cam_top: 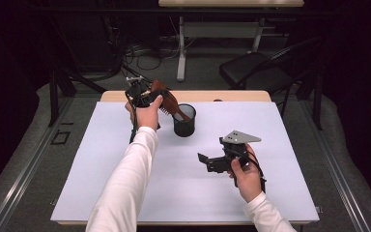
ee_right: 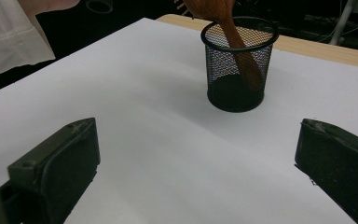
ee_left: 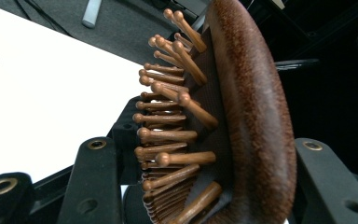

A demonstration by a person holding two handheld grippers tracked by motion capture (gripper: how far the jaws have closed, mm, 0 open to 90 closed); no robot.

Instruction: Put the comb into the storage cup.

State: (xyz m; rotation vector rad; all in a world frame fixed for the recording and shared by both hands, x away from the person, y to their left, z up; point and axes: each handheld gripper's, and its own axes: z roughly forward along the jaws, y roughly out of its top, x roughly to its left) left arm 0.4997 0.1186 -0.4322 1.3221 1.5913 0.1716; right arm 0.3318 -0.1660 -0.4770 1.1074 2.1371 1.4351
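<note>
**Wooden hairbrush held over a mesh pen cup: two grippers, one brush, one cup**

One wooden hairbrush (cam_top: 166, 100), dark brown with round-tipped wooden pins, is clamped by its head in the left gripper (cam_top: 142, 95); in the left gripper view the brush (ee_left: 242, 121) sits between the two black jaws, pins facing one jaw and the smooth back against the other, so the jaws are closed on it; the brush is tilted, its handle reaching down into the cup. One black wire-mesh pen cup (cam_top: 184, 121) stands upright on the white sheet (cam_top: 125, 159) that covers the table (cam_top: 193, 95), near the far edge; in the right gripper view the handle (ee_right: 235, 39) leans against the rim and runs down inside the cup (ee_right: 235, 81), its end low against the mesh wall; whether it touches the bottom cannot be told. The right gripper (cam_top: 217, 162) rests low over the sheet, well apart from the cup and nearer the person; its jaws stand wide, nothing between them. Two white sleeves; one grey three-cornered plate tops the right gripper.
</note>
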